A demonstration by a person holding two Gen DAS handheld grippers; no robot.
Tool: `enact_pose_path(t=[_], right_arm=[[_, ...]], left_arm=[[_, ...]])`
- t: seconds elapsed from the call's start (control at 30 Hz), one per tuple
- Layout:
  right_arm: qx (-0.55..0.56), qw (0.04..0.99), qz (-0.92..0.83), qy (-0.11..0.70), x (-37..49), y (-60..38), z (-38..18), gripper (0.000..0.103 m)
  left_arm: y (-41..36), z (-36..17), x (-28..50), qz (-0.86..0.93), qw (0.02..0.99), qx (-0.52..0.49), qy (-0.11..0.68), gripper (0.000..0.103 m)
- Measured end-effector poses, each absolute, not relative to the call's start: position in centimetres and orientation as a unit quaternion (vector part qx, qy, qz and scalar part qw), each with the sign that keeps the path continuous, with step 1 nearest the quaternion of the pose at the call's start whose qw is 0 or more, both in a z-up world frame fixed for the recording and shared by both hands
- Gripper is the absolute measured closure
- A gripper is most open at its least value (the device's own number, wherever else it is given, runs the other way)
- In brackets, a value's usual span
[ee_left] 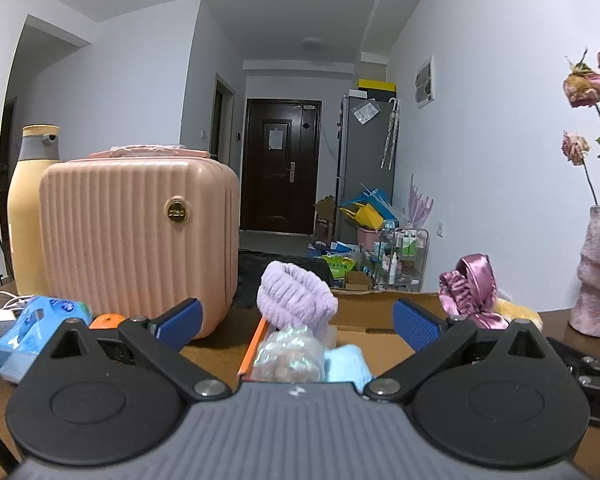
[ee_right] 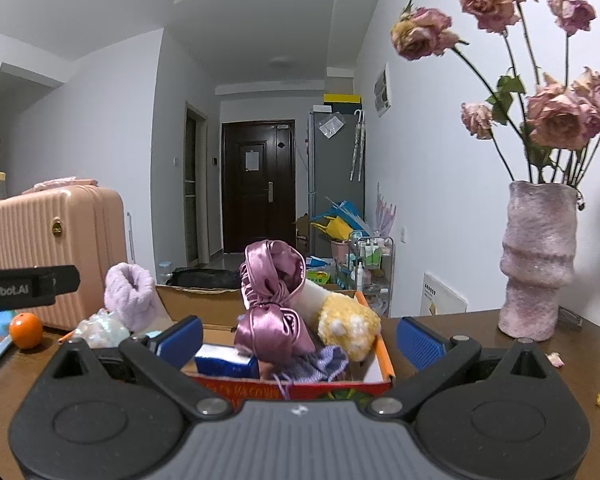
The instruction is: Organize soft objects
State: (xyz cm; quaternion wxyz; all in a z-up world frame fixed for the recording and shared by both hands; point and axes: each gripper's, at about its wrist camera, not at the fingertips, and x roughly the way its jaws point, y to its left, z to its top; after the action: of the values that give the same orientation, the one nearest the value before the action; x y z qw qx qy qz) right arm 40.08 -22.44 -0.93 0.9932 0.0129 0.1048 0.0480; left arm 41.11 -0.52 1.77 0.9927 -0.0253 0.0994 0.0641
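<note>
**Brown tabletop, hallway beyond: soft goods gathered in a cardboard box**

Dark wooden table (ee_right: 440,332) facing a corridor with a dark door; pink ribbed case (ee_left: 140,240) at left, fuzzy pink vase (ee_right: 538,264) of dried roses at right.

Item 1. Cardboard box (ee_right: 196,300), open-topped, straight ahead of both tools. Contents: lilac plush band (ee_left: 296,300) at its left end, satin purple bonnet (ee_right: 274,300) upright near its middle, yellow plush paw (ee_right: 348,324) leaning rightward beside the bonnet, iridescent wrapped bundle (ee_left: 288,354), pale blue cloth (ee_left: 346,362).

Item 2. Left gripper (ee_left: 296,320): jaws spread wide, nothing between them; lilac band and bundle lie directly in line ahead.

Item 3. Right gripper (ee_right: 300,334): jaws likewise wide, empty; bonnet and paw dead ahead, so this hand is judged nearer to them.

View differences: right wrist alone shows the paw's toe pads, a knitted lilac scrap (ee_right: 320,364), a blue carton (ee_right: 226,360) and an orange (ee_right: 26,330); left wrist alone shows the blue cloth and a blue wipes pack (ee_left: 40,328).
</note>
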Motion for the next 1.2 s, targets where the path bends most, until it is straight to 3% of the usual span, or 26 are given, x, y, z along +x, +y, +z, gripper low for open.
enact_pose_path(t=[0.53, 1.2], right_arm=[[0.015, 0.993, 0.053, 0.105, 30.9, -23.3, 0.4, 0.000], [0.016, 0.992, 0.074, 0.097, 12.3, -25.4, 0.5, 0.000]], left_arm=[[-0.4, 3.0, 30.6, 0.042, 0.995, -0.012, 0.089, 0.000], [-2.3, 2.3, 12.6, -0.013, 0.998, 0.014, 0.066, 0.000]])
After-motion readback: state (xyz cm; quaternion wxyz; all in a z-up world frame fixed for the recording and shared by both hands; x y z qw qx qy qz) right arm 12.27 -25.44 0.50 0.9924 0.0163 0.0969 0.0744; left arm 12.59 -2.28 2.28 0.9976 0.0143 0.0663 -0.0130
